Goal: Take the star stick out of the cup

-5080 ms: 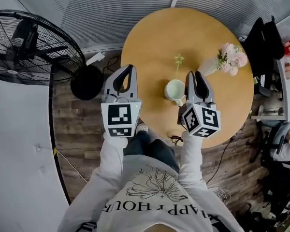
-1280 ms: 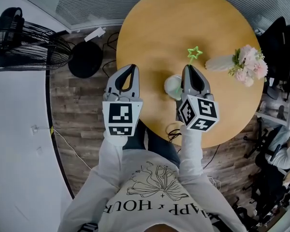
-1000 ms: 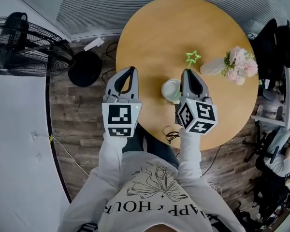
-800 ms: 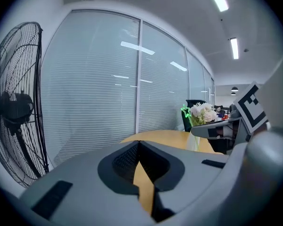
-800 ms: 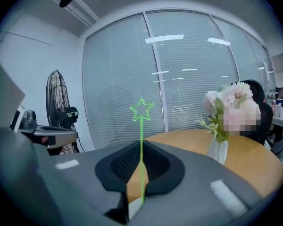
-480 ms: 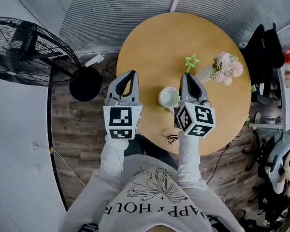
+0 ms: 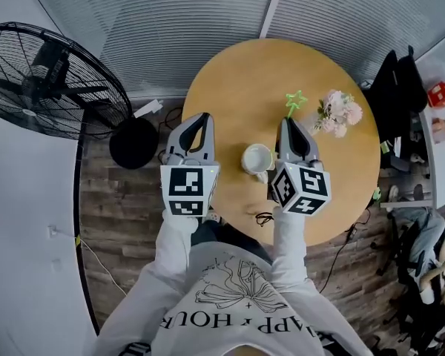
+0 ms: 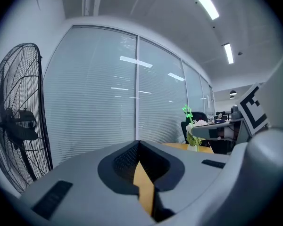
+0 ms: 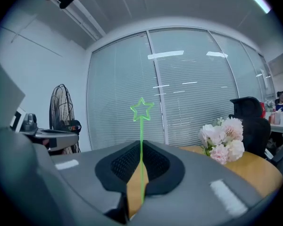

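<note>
An office with slatted blinds and a fan is surrounding a round wooden counter. The right gripper is pinching the stick between its fingers, star up, beside the cup and seemingly clear of it. The left gripper is hovering at the counter's left edge, fingers pressed together on nothing. The lift-out is looking done; the next move is calling for laying the stick on bare counter, away from the flowers.

"That thin green star-topped stick was standing in the white round cup a moment back, wasn't it?"

"It was. The right tool, open then, has closed on it and lifted it clear of the cup."
</note>
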Available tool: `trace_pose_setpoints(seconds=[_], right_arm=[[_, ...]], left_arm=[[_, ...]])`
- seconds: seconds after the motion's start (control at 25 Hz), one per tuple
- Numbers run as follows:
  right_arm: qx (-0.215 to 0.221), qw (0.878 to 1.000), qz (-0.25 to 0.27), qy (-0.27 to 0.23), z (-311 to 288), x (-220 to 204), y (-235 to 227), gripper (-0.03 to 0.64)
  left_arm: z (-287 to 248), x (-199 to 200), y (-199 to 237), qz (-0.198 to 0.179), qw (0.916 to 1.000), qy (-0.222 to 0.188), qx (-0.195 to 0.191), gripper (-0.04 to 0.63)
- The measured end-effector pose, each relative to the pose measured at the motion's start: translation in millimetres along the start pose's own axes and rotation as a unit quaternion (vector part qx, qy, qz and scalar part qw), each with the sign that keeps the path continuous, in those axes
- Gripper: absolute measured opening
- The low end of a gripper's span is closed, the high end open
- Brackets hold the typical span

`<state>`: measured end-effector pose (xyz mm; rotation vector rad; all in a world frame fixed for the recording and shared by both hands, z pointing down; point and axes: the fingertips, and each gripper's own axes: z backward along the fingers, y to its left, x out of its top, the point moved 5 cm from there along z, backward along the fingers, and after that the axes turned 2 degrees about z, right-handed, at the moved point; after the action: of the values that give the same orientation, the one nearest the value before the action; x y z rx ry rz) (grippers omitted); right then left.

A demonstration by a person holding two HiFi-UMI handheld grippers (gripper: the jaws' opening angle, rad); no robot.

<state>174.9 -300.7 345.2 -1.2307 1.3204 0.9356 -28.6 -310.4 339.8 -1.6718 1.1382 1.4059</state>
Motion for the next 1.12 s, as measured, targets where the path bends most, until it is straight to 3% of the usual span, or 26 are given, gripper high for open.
trace_pose_setpoints(seconds=[1.12], right_arm=[[0.022, 0.998, 0.004, -0.059, 10.4, 48.5, 6.9, 0.025]], left_arm=[[20.8, 48.1, 2.9, -0.017, 0.9976, -0.061, 0.028, 0.006]])
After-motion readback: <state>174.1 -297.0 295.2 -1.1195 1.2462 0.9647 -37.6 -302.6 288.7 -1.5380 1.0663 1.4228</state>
